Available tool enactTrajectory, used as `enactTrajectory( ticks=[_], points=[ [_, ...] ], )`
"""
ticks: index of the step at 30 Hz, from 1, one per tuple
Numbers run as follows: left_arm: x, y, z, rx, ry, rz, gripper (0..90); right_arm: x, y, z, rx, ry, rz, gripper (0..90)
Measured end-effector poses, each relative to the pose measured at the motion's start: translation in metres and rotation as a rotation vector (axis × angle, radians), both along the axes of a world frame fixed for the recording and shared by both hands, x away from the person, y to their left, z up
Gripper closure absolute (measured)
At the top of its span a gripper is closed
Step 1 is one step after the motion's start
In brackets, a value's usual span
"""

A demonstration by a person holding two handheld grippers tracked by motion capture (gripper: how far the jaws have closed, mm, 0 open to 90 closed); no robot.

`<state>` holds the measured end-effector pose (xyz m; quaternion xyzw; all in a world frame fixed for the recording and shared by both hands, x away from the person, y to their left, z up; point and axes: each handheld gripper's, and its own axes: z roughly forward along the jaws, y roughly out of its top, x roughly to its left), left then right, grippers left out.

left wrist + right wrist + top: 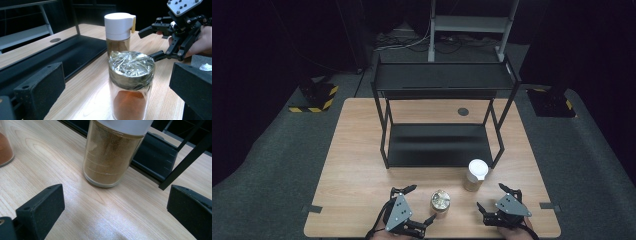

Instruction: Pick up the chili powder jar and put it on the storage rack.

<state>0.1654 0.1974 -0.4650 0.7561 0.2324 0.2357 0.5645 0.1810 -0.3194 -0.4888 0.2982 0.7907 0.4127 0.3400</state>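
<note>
Status: nothing grasped yet. My left gripper [411,206] sits jaws apart, just left of the foil-topped jar [440,202] of red powder, not touching. The white-capped jar [475,175] of tan powder stands ahead of my right gripper [498,198], also spread and empty. Both jars are on the table [352,165] before the black shelf [439,145], which holds nothing.

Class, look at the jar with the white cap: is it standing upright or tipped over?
Upright. The white-capped jar stands on its base on the table, cap on top, brown powder level inside; the right gripper is apart from it.
</note>
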Motion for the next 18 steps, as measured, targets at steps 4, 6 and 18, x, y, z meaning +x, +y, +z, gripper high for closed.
enactTrajectory(
  ticks=[4, 6, 18],
  points=[
    [0.002, -0.005, -0.002, 0.001, 0.004, -0.011, 0.3, 0.0, 0.0, 0.0, 0.0, 0.0, 0.001, 0.1],
    [0.005, -0.007, -0.004, 0.0, 0.008, -0.018, 0.3, 0.0, 0.0, 0.0, 0.0, 0.0, 0.001, 0.1],
    [0.013, -0.022, -0.013, -0.007, 0.028, -0.029, 0.3, 0.0, -0.001, 0.0, 0.004, 0.002, 0.003, 0.1]
  ],
)
